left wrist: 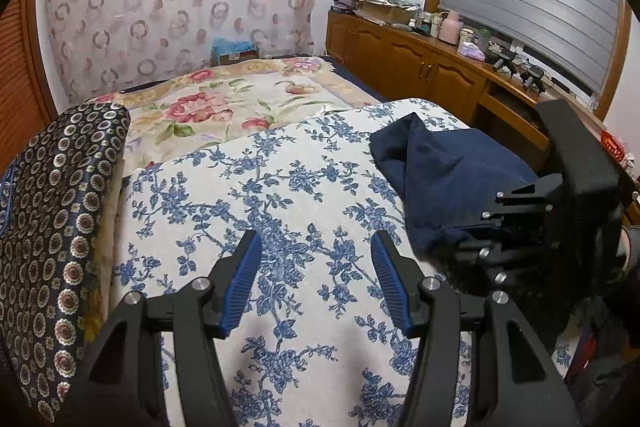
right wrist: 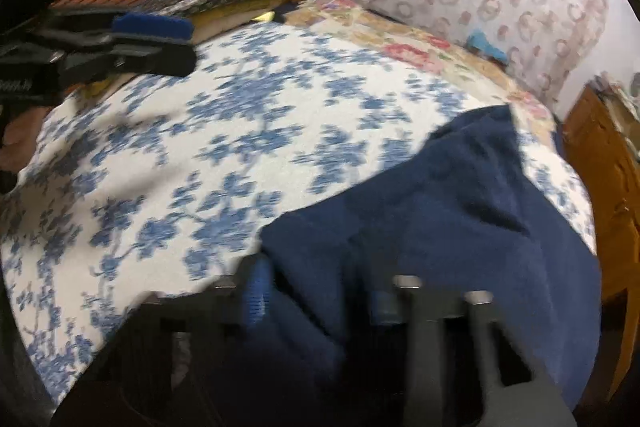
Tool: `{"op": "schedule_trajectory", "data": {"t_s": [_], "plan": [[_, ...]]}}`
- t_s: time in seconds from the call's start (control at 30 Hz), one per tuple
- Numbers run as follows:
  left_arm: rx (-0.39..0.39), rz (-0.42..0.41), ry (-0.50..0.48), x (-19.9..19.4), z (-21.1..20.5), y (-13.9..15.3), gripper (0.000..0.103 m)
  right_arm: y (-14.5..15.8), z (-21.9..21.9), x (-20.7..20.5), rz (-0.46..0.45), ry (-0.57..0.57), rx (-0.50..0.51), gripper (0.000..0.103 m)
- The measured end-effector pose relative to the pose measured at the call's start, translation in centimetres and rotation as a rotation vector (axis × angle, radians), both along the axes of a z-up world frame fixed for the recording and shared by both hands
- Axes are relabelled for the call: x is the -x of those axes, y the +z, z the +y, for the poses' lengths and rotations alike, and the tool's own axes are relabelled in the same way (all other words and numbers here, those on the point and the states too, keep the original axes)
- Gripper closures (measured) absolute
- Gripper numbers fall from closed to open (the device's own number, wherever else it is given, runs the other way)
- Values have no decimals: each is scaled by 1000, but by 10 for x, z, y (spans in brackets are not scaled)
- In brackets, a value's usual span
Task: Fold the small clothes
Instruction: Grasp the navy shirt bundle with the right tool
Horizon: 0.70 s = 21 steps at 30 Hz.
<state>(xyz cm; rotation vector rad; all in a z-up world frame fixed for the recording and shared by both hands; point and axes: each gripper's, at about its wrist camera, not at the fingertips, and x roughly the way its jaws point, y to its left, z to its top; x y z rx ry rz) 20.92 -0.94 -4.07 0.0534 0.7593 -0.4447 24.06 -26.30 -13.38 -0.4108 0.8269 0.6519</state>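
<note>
Blue-padded fingers of the right gripper (right wrist: pixel 320 299) are closing on the near edge of the navy garment (right wrist: pixel 460 211), apparently pinching it, though blur is hiding the contact. This garment is lying crumpled at the right side of the blue-flowered bedspread (left wrist: pixel 280 187), presumably awaiting spreading. Beside it, the left gripper (left wrist: pixel 316 279) is hovering half open and empty over bare cloth, likely readying for a second corner.

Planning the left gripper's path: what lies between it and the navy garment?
Only bare blue-floral bedspread separates the left gripper from the navy garment, in the left wrist view.
</note>
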Motion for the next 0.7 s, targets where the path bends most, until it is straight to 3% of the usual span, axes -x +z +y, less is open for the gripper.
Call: {"op": "schedule_trajectory", "data": {"t_s": [0.07, 0.2, 0.4, 0.57, 0.7], "plan": [[3, 3, -9, -2, -3, 1, 47, 11, -12, -2, 6, -19, -57, 94], [1, 8, -32, -10, -15, 5, 47, 56, -48, 0, -68, -85, -175, 95], [-1, 7, -84, -27, -41, 10, 47, 102, -118, -21, -163, -230, -197, 95], [-9, 15, -119, -40, -63, 11, 47, 112, -172, -49, -169, -323, -167, 95], [-22, 27, -142, -51, -81, 8, 47, 100, -204, -68, -129, -376, -144, 95]]}}
